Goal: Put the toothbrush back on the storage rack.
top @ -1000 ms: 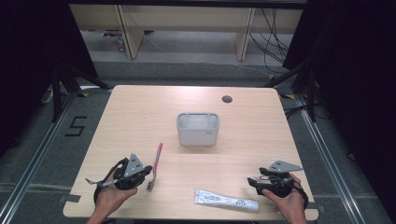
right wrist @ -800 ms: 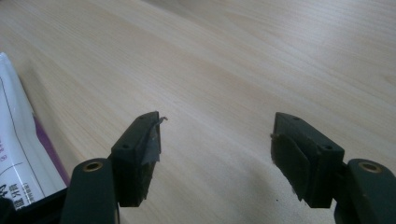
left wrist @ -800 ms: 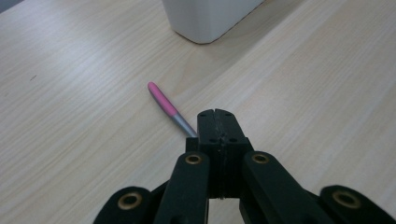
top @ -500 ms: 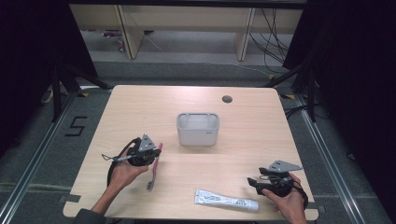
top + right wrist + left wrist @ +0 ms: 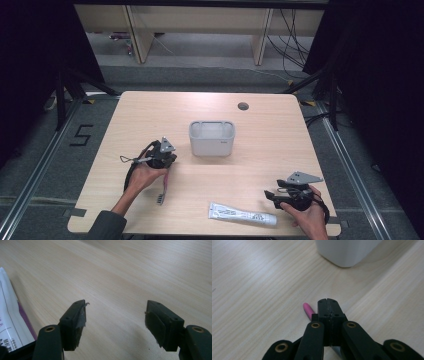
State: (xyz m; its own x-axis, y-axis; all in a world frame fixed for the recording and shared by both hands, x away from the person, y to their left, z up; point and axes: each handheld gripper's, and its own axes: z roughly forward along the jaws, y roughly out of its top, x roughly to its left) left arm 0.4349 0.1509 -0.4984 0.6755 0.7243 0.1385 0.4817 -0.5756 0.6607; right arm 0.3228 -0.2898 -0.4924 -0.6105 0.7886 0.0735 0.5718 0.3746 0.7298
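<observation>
A pink toothbrush point(image 5: 164, 184) lies on the table left of centre, bristle end toward the near edge. My left gripper point(image 5: 172, 159) hovers over its far handle end, jaws pressed together with nothing between them. In the left gripper view the pink handle tip point(image 5: 308, 309) pokes out just left of and below the shut left gripper point(image 5: 327, 301), and the white container point(image 5: 347, 251) stands ahead. At the near right, my right gripper point(image 5: 270, 195) stands open and empty beside a white toothpaste tube point(image 5: 242, 214). That tube point(image 5: 10, 322) shows left of the open right gripper point(image 5: 115, 312).
A white rectangular container point(image 5: 212, 137) stands at mid-table. A round cable hole point(image 5: 243, 106) sits near the far edge. Metal floor rails run along both sides of the table, and shelving and cables lie beyond it.
My left hand has moved forward and to the right, from the near left of the table to over the toothbrush handle. The right hand has stayed put.
</observation>
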